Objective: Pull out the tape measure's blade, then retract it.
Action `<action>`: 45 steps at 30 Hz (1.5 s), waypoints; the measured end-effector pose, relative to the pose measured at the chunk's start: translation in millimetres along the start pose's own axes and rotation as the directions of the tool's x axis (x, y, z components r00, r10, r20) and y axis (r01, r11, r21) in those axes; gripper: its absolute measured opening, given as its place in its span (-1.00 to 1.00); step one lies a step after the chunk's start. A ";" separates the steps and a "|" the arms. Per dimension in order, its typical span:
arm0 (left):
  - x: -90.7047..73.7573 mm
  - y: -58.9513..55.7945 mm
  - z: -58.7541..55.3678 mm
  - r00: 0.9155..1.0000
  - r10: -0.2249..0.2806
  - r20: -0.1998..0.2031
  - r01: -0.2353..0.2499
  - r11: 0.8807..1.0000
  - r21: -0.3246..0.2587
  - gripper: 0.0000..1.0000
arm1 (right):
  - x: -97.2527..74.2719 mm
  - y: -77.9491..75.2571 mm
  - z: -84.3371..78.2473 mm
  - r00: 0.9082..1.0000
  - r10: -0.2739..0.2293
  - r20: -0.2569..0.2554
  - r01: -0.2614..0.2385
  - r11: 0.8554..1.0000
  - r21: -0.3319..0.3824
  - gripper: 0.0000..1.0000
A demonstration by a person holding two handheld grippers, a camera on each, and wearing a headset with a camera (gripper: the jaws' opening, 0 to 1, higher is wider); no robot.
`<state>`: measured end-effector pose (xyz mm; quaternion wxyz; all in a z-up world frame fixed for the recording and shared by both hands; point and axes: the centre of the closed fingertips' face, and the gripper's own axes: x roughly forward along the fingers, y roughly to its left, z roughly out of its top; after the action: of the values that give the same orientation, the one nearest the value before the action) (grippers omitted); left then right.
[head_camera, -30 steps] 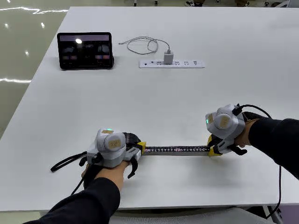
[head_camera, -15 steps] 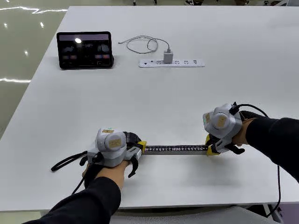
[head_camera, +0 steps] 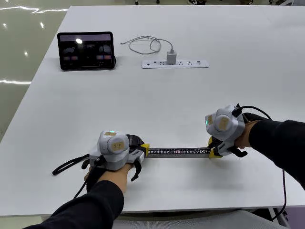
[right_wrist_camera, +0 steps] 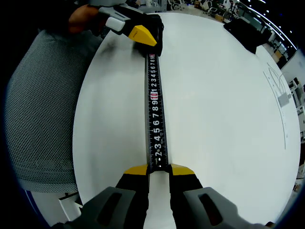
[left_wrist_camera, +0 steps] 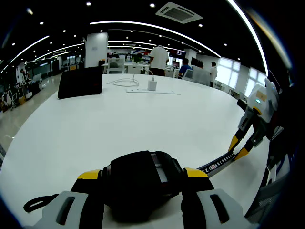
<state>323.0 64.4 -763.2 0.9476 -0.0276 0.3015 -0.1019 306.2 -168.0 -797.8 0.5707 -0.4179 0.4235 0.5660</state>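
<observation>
A: While the far side of the table (head_camera: 200, 105) carries a dark tablet (head_camera: 86, 50) toward the far left corner and a white power strip (head_camera: 175, 64) with a charger (head_camera: 171, 58) and looped cable (head_camera: 145, 45) near the middle of the far edge, the action sits along the near edge, well apart from all that.

B: Anything in the way down there?

A: Just bare tabletop between the two grippers. The left gripper (left_wrist_camera: 143, 174) is clamped round the black tape measure case (head_camera: 135, 141), jaws set wide on either side of it, the case resting on the table.

B: And the right?

A: The right gripper (right_wrist_camera: 158, 169) is nearly closed, pinching the tip of the blade (right_wrist_camera: 153, 109). The blade is stretched straight, numbers up, running parallel with the near edge, from the case on the left across to the right gripper's jaws.
</observation>
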 end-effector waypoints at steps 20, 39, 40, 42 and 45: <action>0.3 -0.5 -0.2 1.000 -0.004 -0.003 0.004 1.000 -0.001 0.24 | 2.3 0.6 9.6 1.000 -0.001 0.007 0.001 1.000 0.010 -0.78; 0.5 -0.6 -0.3 1.000 -0.006 -0.005 0.006 1.000 -0.002 0.24 | 6.2 0.6 18.4 1.000 -0.004 0.017 0.004 1.000 0.015 -0.78; 0.4 -0.6 -0.3 1.000 -0.006 -0.005 0.006 1.000 -0.002 0.24 | 6.3 0.6 18.7 1.000 -0.004 0.017 0.004 1.000 0.015 -0.78; 0.3 -0.6 -0.3 1.000 -0.006 -0.005 0.006 1.000 -0.002 0.24 | 6.5 0.8 19.6 1.000 -0.004 0.019 0.003 1.000 0.015 -0.78; 0.2 -0.6 -0.3 1.000 -0.006 -0.006 0.006 1.000 -0.003 0.24 | 6.9 1.2 21.9 1.000 -0.004 0.024 0.003 1.000 0.016 -0.78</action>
<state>322.9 63.8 -763.5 0.9463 -0.0298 0.3046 -0.1043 305.2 -145.1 -798.1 0.5801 -0.4072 0.4203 0.5667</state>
